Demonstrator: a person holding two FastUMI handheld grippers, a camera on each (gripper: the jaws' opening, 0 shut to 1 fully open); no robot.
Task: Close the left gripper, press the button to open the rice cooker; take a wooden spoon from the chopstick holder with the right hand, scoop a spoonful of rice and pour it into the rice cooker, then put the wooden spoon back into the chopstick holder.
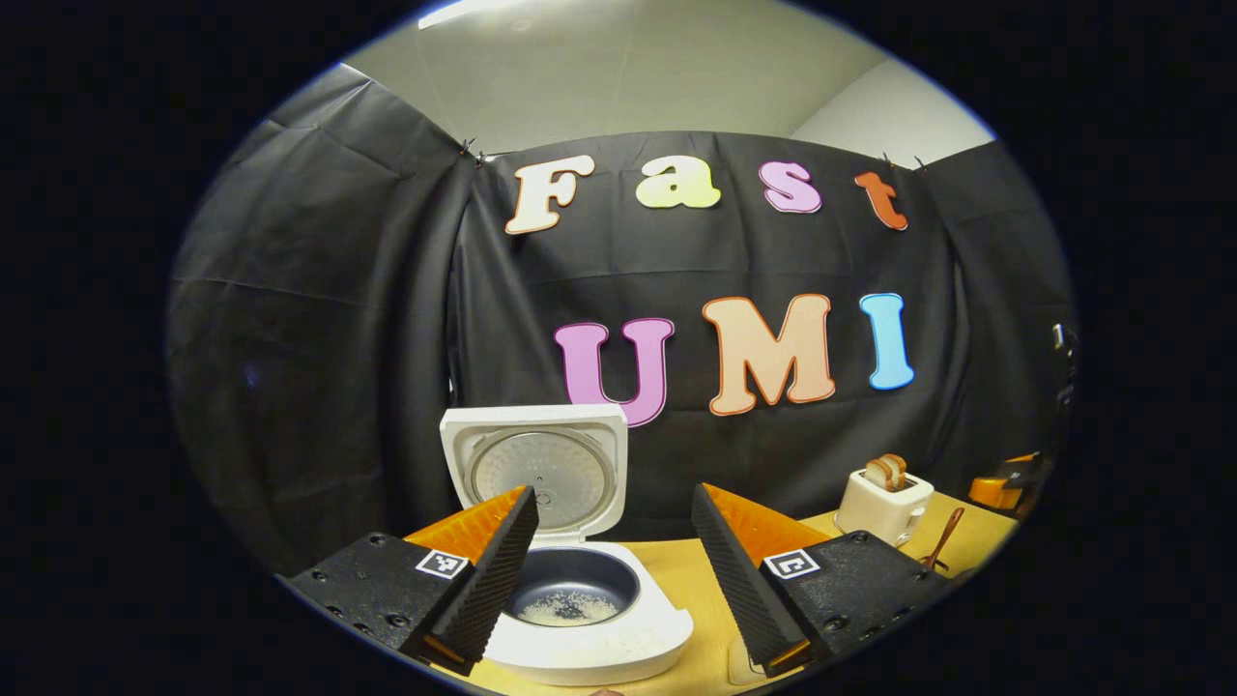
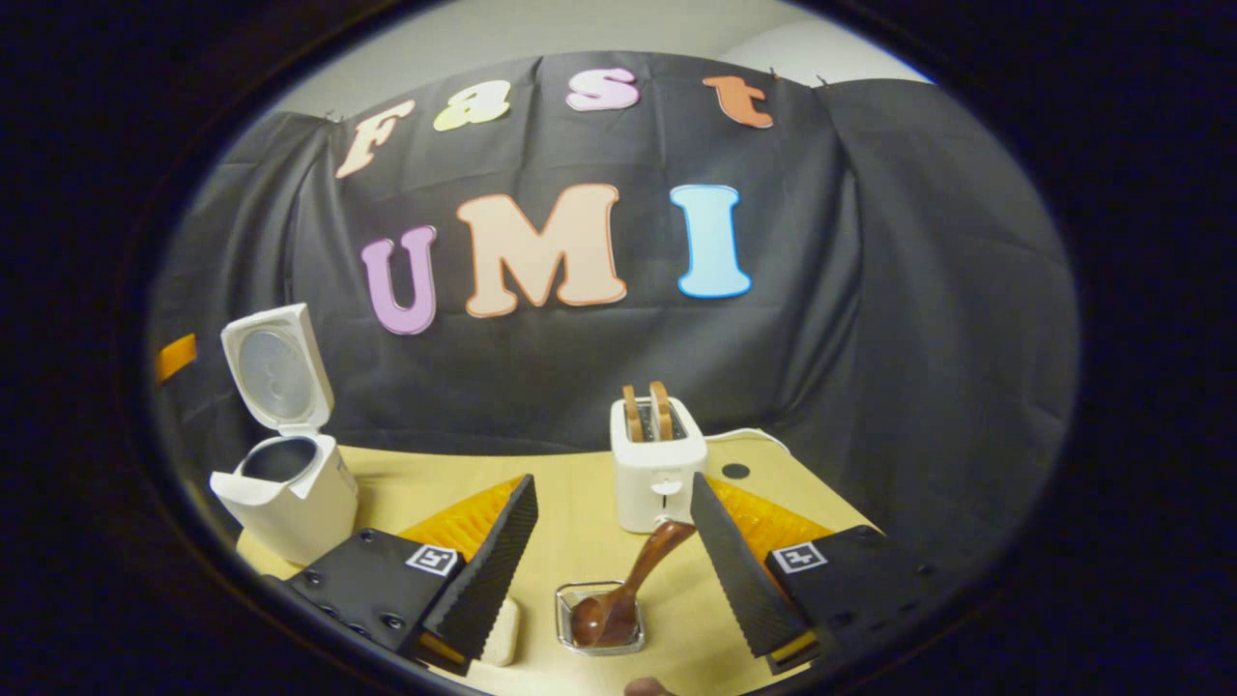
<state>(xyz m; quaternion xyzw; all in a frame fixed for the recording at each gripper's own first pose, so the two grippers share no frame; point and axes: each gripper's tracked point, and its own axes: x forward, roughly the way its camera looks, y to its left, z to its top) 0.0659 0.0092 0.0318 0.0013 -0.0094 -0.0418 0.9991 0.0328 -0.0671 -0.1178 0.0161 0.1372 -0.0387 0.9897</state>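
Observation:
The white rice cooker [image 1: 589, 638] stands with its lid [image 1: 536, 474] raised, and a little rice lies in the dark pot [image 1: 570, 607]. My left gripper [image 1: 614, 491] hovers open just in front of it, holding nothing. In the right gripper view the cooker [image 2: 290, 498] sits at the far left. A brown wooden spoon [image 2: 628, 585] rests with its bowl in a small clear square holder [image 2: 563, 604], its handle leaning up to the right. My right gripper [image 2: 614, 478] is open above it, fingers apart on either side. The spoon [image 1: 942, 541] also appears far right in the left gripper view.
A white toaster [image 2: 655, 474] with two slices of bread stands behind the spoon on the wooden table [image 2: 570, 503]; it shows too as the toaster [image 1: 881, 503]. A cream-coloured block [image 2: 503, 619] lies left of the holder. Black cloth walls the back.

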